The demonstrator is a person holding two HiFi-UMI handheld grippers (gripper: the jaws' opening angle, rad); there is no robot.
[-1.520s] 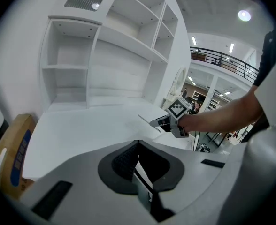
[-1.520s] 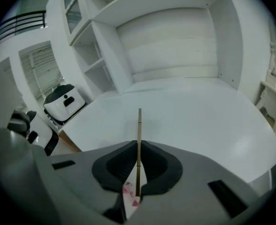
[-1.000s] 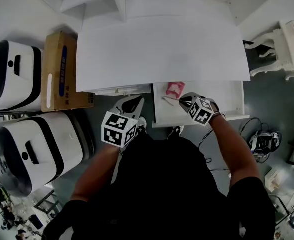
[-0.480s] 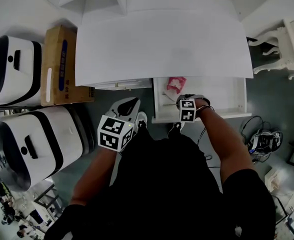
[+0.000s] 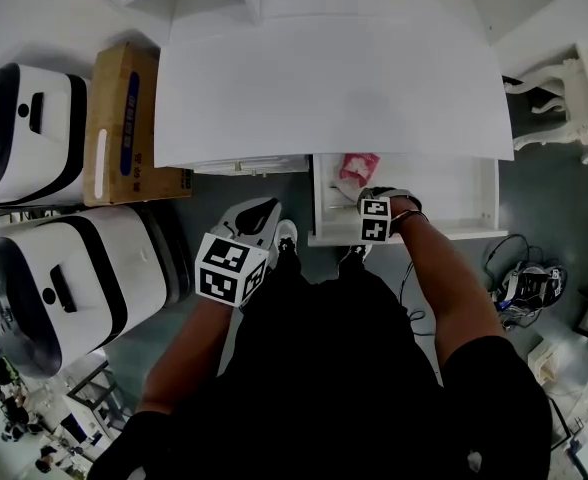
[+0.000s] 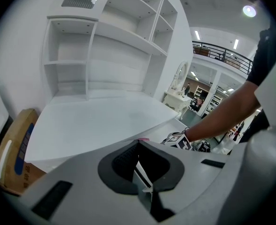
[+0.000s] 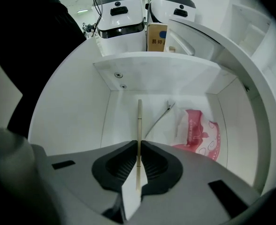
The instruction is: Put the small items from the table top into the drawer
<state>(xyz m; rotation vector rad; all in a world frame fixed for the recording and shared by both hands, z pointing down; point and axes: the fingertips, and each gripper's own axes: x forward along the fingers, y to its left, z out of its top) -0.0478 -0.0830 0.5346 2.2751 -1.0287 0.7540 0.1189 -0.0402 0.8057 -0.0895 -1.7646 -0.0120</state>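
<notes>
The white desk top (image 5: 324,88) shows bare in the head view. Its right-hand drawer (image 5: 444,193) is pulled out. My right gripper (image 5: 367,198) reaches into the drawer, shut on a thin beige stick (image 7: 139,121) that points along the drawer floor. A pink patterned packet (image 7: 199,135) and a slim metal hair clip (image 7: 157,120) lie in the drawer just ahead of it. The packet (image 5: 356,167) sits at the drawer's back left. My left gripper (image 5: 264,208) hovers below the desk's front edge, left of the drawer. Its jaws are shut with nothing in them (image 6: 138,144).
Two white-and-black machines (image 5: 29,128) (image 5: 69,288) and a cardboard box (image 5: 124,118) stand on the floor left of the desk. An ornate white piece of furniture (image 5: 574,98) is at the right. Cables (image 5: 529,286) lie on the floor by the drawer.
The right gripper has swung left and down into the drawer with the stick, then held nearly still. The left gripper has barely shifted.
</notes>
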